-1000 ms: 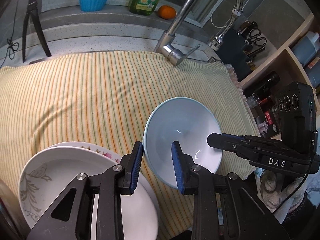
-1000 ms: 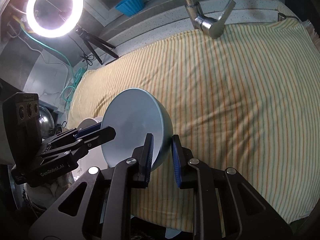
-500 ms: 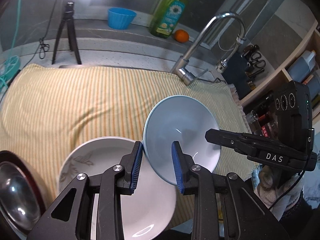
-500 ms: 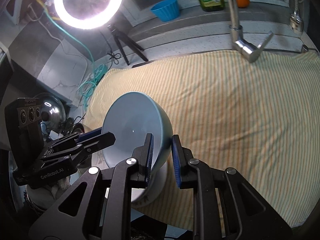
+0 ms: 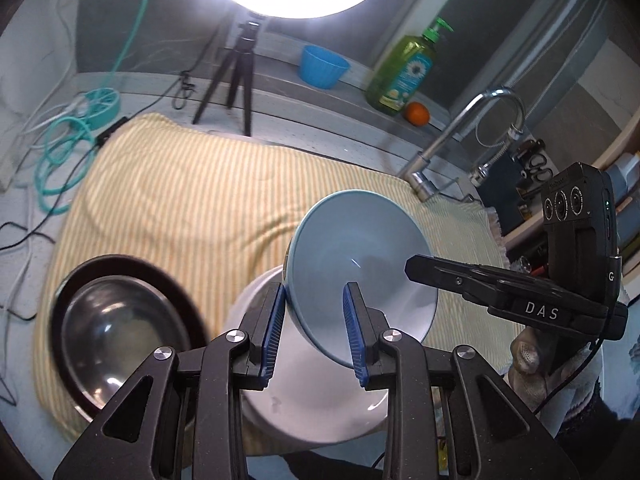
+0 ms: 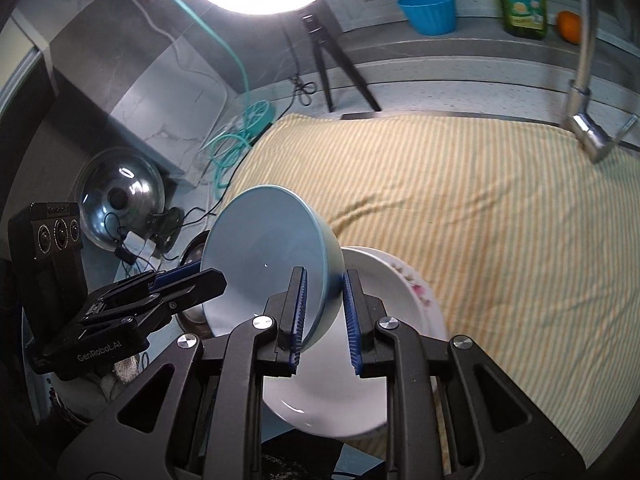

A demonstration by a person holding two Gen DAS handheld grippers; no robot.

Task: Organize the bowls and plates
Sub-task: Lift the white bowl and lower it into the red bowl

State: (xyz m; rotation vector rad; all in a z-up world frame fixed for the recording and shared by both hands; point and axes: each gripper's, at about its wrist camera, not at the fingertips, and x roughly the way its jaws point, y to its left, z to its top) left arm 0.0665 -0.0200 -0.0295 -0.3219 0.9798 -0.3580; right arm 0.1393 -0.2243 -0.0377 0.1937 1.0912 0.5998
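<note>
Pale blue ceramic bowl (image 5: 362, 264) is held tilted above the stacked white plates (image 6: 384, 344) near the striped yellow cloth's (image 5: 192, 200) near edge, its rim clamped by the left gripper (image 5: 314, 330) and the right gripper (image 6: 323, 314).

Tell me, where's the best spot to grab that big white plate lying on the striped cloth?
Probably by its rim. The white plate lies flat and shallow, so only the thin raised edge fits between a claw's fingers. Come from the near side, where the edge overhangs the striped cloth, one finger above and one below.
</note>
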